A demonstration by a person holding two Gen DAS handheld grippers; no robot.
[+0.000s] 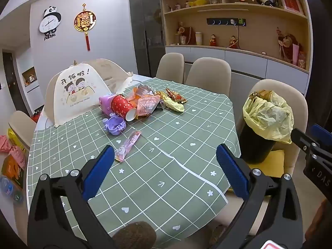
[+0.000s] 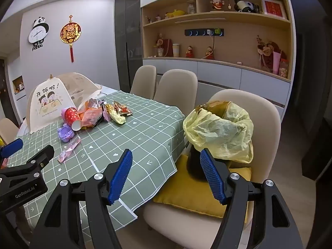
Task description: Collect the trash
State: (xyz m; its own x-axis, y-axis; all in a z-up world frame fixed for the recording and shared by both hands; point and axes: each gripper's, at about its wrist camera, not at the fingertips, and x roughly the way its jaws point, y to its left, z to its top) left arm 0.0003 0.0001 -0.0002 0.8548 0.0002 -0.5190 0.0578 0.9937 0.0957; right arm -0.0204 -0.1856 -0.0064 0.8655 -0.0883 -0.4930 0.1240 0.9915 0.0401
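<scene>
Left gripper point(image 1: 165, 167) and right gripper point(image 2: 166, 174): fully open, empty. Pink wrapper point(image 1: 128, 148), lower centre on the surface point(image 1: 166, 178): probably light, thin, slippery. Pinch its raised edge.

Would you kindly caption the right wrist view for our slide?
Open right gripper hovers between the littered table and a yellow-lined trash bin on a chair.

"panda" is lettered beneath the panda wall clock point(image 1: 49, 20). To the clock's lower right, "开饭啦!" is printed on the mesh food cover point(image 1: 78, 95). "GenRobot.AI" is marked on the left gripper point(image 2: 27, 191) body, seen by the right wrist camera. Finer print below the cover's cartoon cannot be read.
</scene>
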